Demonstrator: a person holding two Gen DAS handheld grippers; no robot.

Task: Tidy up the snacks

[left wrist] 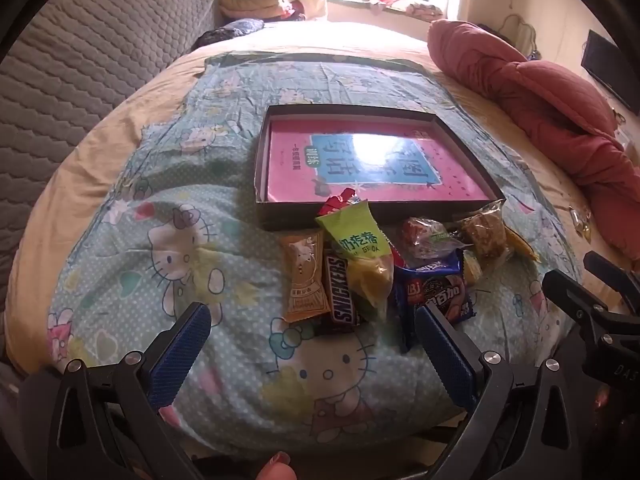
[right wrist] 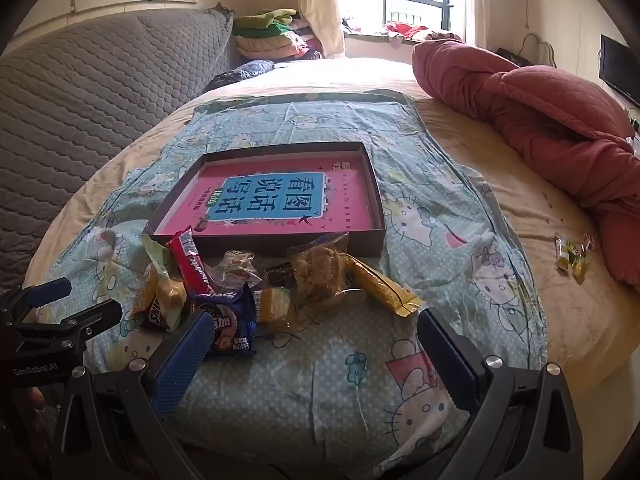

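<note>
On bed, snacks (left wrist: 372, 272) beside box (left wrist: 276, 216) — left gripper (left wrist: 312, 328) wide, empty

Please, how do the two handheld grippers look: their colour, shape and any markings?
Both the left gripper and the right gripper share one design: black angular frames with triangular cut-outs and silver round bolts, carrying flat blue ribbed finger pads. White lettering marks each body: "GenRobot.AI" on the left one, "DAS" on the right.

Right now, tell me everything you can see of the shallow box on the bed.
The shallow box is a dark, low-walled rectangular tray, cardboard by its look, open on top. It lies flat on the cartoon-cat cloth spread over the bed. A pink book with a blue title panel fills its floor. The snack pile crowds its near wall, and a red wrapper leans over that edge.
</note>
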